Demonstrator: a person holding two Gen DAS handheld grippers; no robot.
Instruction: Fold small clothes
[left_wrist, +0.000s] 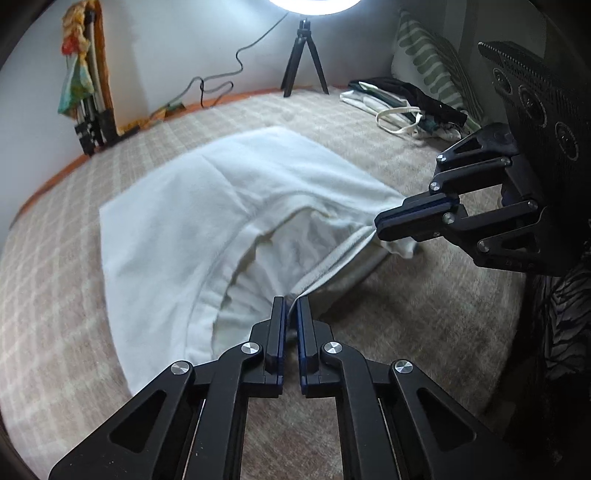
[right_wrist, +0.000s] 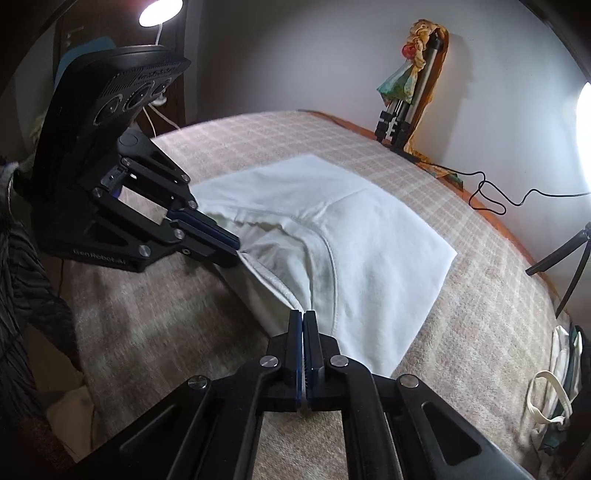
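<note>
A small white garment (left_wrist: 177, 221) lies spread on a beige checked blanket (left_wrist: 55, 295), its near hem lifted off the bed. At the bottom of the left wrist view, my left gripper (left_wrist: 291, 301) is shut on one end of that hem. My right gripper (left_wrist: 380, 221) comes in from the right and is shut on the other end, so the ribbed hem stretches between the two. The right wrist view shows the same: the right gripper (right_wrist: 303, 314) pinches the white garment (right_wrist: 369, 236), and the left gripper (right_wrist: 236, 247) holds the hem at the left.
A small black tripod (left_wrist: 304, 59) with a ring light and a trailing cable (left_wrist: 218, 81) stands at the far edge of the bed. A pile of clothes with a white tote bag (left_wrist: 402, 110) and a striped pillow (left_wrist: 428, 59) lie far right. A folded tripod draped in colourful cloth (left_wrist: 85, 85) leans on the wall.
</note>
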